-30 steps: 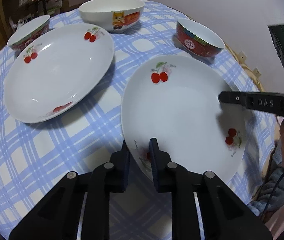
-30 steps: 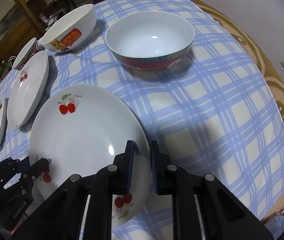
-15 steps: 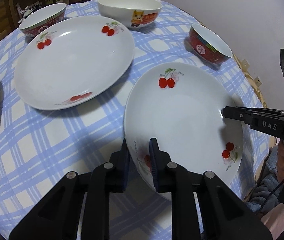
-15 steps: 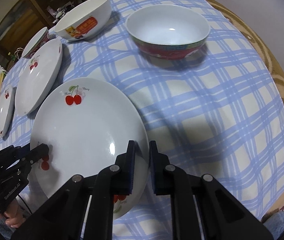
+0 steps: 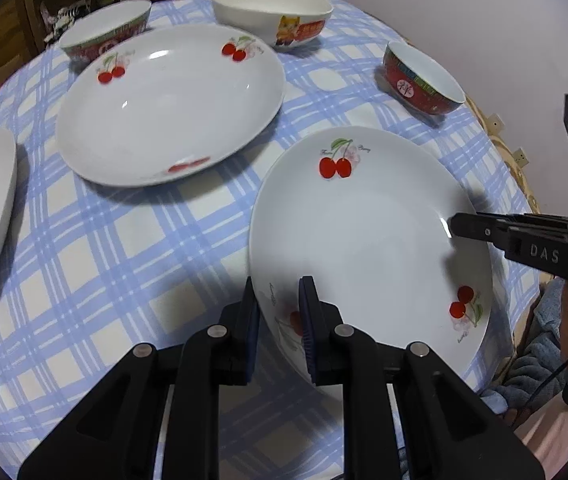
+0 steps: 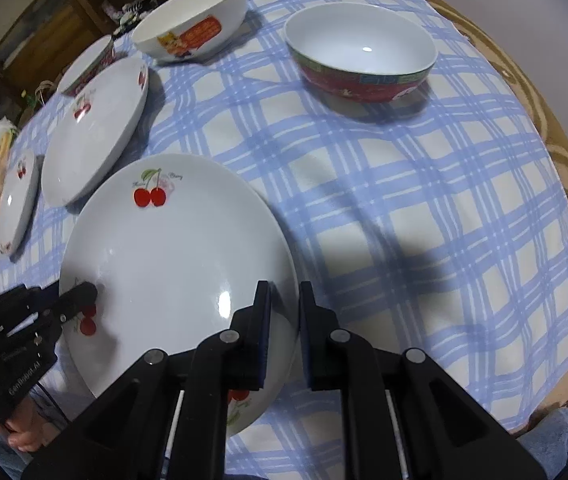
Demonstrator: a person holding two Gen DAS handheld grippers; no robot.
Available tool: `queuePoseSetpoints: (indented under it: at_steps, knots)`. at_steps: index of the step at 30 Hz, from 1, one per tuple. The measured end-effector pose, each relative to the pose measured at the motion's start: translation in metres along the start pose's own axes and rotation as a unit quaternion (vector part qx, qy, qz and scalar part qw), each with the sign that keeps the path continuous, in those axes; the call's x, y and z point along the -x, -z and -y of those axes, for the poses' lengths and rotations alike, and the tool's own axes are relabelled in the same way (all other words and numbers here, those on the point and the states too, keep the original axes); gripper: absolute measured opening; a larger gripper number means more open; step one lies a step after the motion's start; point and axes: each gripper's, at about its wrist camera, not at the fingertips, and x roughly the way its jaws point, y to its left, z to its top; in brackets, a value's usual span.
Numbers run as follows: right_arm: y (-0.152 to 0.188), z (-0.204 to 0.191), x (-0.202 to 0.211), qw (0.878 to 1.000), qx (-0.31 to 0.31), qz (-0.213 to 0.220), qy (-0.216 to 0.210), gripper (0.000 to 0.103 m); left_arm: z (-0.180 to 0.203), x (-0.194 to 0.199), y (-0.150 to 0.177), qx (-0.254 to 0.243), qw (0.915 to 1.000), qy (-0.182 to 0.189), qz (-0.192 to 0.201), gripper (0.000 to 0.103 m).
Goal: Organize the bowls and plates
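You are pinching the near plate (image 5: 368, 236) by opposite rims, left gripper (image 5: 279, 316) and right gripper (image 6: 284, 320) fingers each clamping an edge, over the table (image 6: 424, 220). Nothing is stacked yet: two plates (image 5: 168, 104) and the bowls (image 6: 360, 56) are sitting apart.

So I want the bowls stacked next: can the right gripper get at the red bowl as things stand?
Probably not yet: the right gripper is shut on the cherry plate, shared with the left gripper. The cloth toward the red bowl lies bare.
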Motion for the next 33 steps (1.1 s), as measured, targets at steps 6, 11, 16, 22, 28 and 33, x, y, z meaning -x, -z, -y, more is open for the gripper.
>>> queuePoseSetpoints:
  at_steps: [6,11,16,22,28,33]
  knots:
    - [0.004,-0.007,0.003,1.000,0.001,-0.003,0.006,0.014,-0.004,0.006,0.002,0.010,0.9999,0.013,0.001,0.018]
    - [0.005,-0.004,0.001,1.000,-0.003,-0.011,0.006,0.014,-0.004,0.001,0.000,0.016,0.9997,0.017,-0.007,0.018]
    - [0.003,-0.003,-0.007,1.000,0.007,-0.023,0.014,0.014,0.003,-0.005,0.003,-0.006,0.9999,-0.010,-0.010,0.018]
    - [0.001,-0.005,-0.010,1.000,0.008,-0.021,0.018,0.014,0.004,-0.008,0.002,-0.008,0.9999,-0.010,-0.010,0.018]
    - [0.004,-0.012,-0.011,0.999,0.016,-0.023,0.022,0.015,0.010,-0.011,0.002,-0.032,0.9990,-0.029,-0.009,0.019]
    - [-0.005,-0.021,-0.005,0.998,0.030,0.004,0.049,0.015,0.015,-0.006,0.001,-0.053,0.9972,-0.053,0.006,0.021]
